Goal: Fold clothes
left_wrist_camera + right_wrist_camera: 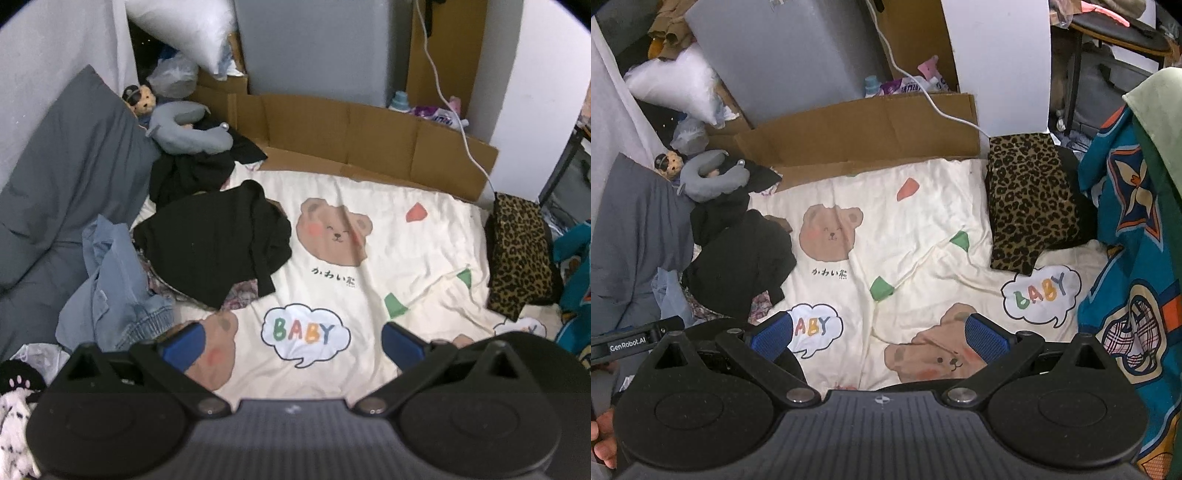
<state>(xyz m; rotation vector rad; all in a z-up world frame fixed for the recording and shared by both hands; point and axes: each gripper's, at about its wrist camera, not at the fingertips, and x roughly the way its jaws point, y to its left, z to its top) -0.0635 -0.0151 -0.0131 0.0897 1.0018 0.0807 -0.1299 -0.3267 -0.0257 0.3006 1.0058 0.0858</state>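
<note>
Evidently both claws, left gripper (291,347) and right gripper (879,338), hang released over the bear-print sheet (369,295); leopard-print garment (1030,206) lies folded far right, black clothes (218,240) heaped left.

**Two black grippers with blue fingers**

The left gripper (291,341) and right gripper (879,336) are showing black bodies with round discs, silver screws and bumpy blue pads (986,341). A black bar (635,341) is reading "GenRobot.AI" in white
</note>
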